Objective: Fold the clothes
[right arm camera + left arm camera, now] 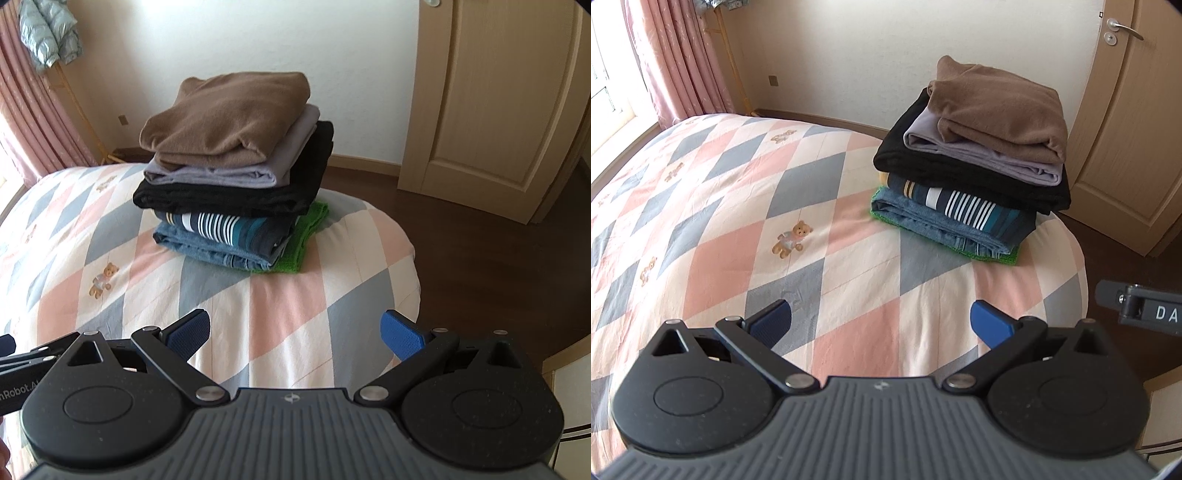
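A stack of folded clothes sits on the bed near its far right corner. A brown garment is on top, then lilac, black, striped, denim and green pieces. The stack also shows in the right wrist view, brown garment on top. My left gripper is open and empty above the bedspread, short of the stack. My right gripper is open and empty, also short of the stack. The right gripper's body shows at the left view's right edge.
The bed has a pink, grey and cream diamond bedspread with teddy bears. A beige door and dark wood floor lie to the right. Pink curtains and a window are at the left.
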Demonstrator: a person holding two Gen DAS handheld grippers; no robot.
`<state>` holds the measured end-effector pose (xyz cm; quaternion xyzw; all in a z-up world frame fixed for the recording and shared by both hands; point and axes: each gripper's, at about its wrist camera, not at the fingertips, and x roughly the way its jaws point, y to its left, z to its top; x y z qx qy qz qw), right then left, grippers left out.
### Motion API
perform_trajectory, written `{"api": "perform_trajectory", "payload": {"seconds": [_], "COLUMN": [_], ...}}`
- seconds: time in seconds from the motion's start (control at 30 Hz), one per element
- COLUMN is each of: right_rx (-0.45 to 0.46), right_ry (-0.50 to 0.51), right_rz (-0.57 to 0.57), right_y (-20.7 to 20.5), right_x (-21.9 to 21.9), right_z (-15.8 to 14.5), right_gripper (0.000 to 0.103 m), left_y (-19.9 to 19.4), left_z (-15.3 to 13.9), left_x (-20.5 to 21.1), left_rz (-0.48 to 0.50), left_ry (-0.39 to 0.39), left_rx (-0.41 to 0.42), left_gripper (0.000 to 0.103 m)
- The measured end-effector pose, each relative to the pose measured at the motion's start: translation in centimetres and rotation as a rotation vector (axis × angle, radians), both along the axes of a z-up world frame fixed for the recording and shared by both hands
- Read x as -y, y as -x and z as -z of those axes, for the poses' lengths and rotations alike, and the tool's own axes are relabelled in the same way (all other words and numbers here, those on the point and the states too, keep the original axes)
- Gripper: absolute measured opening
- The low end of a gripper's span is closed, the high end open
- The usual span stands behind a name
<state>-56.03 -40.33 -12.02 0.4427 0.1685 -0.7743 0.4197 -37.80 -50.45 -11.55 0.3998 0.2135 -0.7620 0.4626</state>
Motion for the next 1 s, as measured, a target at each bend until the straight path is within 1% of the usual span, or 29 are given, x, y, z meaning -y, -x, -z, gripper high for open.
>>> {"api": "perform_trajectory", "payload": {"seconds": [0.5, 1.0], "right_rx": [-0.015, -0.04], "right_ry": [-0.036, -0.06], "right_rz": [-0.017, -0.026], "right_y": [-0.9, -0.7], "right_x": [1.9, 3.7], "right_z": [1.0, 1.3], "right_gripper": [0.101, 0.101], "left_y": [-0.5, -0.1], "left_z": [0.8, 1.7], "left_x": [2.5, 4.5], "left_rz": [0.008, 0.005], "left_ry": [-0.007, -0.045], "left_rx": [-0.016, -0.046], "left_gripper": [0.102, 0.102]}}
